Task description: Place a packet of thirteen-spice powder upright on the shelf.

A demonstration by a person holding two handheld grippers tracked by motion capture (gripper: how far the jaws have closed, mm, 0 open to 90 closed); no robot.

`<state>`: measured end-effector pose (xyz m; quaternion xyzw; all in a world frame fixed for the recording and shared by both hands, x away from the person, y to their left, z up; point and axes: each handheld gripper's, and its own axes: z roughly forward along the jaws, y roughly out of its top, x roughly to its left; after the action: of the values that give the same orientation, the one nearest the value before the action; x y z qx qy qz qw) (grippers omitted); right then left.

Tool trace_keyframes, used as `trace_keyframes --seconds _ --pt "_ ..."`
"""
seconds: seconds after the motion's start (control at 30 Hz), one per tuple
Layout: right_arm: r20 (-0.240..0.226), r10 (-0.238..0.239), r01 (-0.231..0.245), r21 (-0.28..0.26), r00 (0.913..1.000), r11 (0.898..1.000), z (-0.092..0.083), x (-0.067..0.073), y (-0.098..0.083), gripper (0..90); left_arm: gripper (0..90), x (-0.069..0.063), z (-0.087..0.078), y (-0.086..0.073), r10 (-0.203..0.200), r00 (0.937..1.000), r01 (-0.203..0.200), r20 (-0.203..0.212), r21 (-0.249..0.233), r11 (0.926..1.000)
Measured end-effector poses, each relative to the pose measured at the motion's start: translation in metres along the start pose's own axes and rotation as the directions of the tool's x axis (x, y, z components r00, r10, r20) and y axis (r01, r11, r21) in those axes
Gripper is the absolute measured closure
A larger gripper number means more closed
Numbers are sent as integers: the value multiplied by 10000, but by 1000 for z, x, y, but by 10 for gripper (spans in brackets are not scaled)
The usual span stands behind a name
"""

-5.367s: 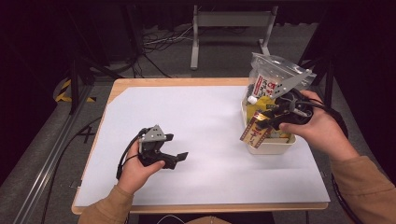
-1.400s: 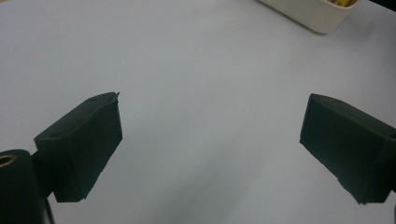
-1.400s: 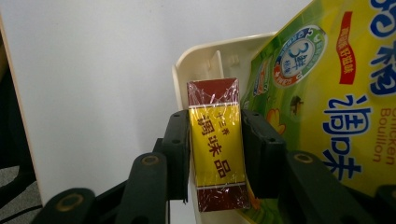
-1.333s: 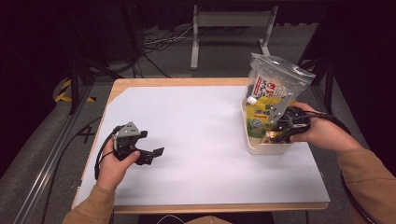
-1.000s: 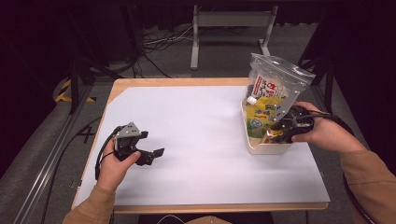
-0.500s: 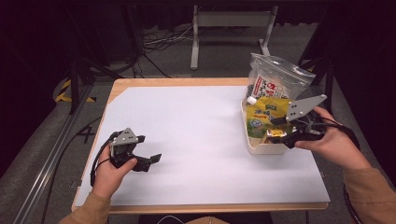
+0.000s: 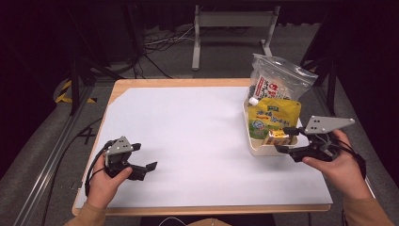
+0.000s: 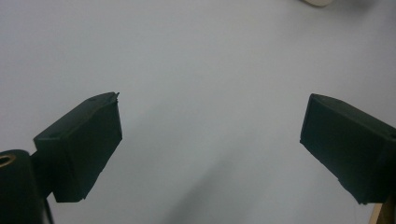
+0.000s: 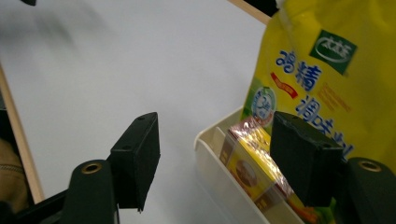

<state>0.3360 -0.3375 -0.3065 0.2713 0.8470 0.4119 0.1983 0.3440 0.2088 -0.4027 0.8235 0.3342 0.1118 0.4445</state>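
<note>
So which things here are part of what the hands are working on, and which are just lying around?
In the job: right gripper, jaws just opened; small yellow box; white tray; yellow pouch; clear bag.

Lying about: left gripper, open over bare table; floor cables.

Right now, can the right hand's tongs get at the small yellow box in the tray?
Probably yes. The right tongs stand open at the tray rim, right beside the small yellow box, and nothing lies between them.
</note>
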Motion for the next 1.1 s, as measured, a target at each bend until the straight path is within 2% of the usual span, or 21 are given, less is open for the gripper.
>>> trace_keyframes --seconds 0.07,0.2,0.33,0.47,0.53,0.73,0.9,1.1 --pt "127 399 -397 -151 9991 9991 -2 2 -9 336 59 0 -1 -3 -5 10000 5 -20 -17 10000" --pt "340 816 -801 -416 9961 9959 -3 5 -24 340 58 0 -4 -8 -33 10000 33 -13 -113 9999" --pt "555 1078 -1040 -681 9926 9922 -1 10 -36 341 57 -1 -10 -12 -47 10000 47 -34 -184 9998" --pt "662 1443 -1395 -721 9873 9876 4 15 -47 341 55 -1 -13 -17 -78 10000 78 -8 -331 9994" --pt "713 1592 -1540 -740 9847 9853 8 16 -52 343 57 -1 -15 -19 84 10000 -85 -34 -384 9992" --pt "768 1671 -1629 -580 9829 9849 20 20 -65 342 57 -1 -17 -26 208 9998 -204 59 -525 9984" --pt "1019 1813 -1760 -593 9781 9826 35 20 -85 342 52 2 -17 -32 230 9995 -211 232 -779 9967" --pt "943 1838 -1802 -448 9784 9826 48 18 -97 332 50 4 -14 -36 308 9992 -284 270 -852 9960"
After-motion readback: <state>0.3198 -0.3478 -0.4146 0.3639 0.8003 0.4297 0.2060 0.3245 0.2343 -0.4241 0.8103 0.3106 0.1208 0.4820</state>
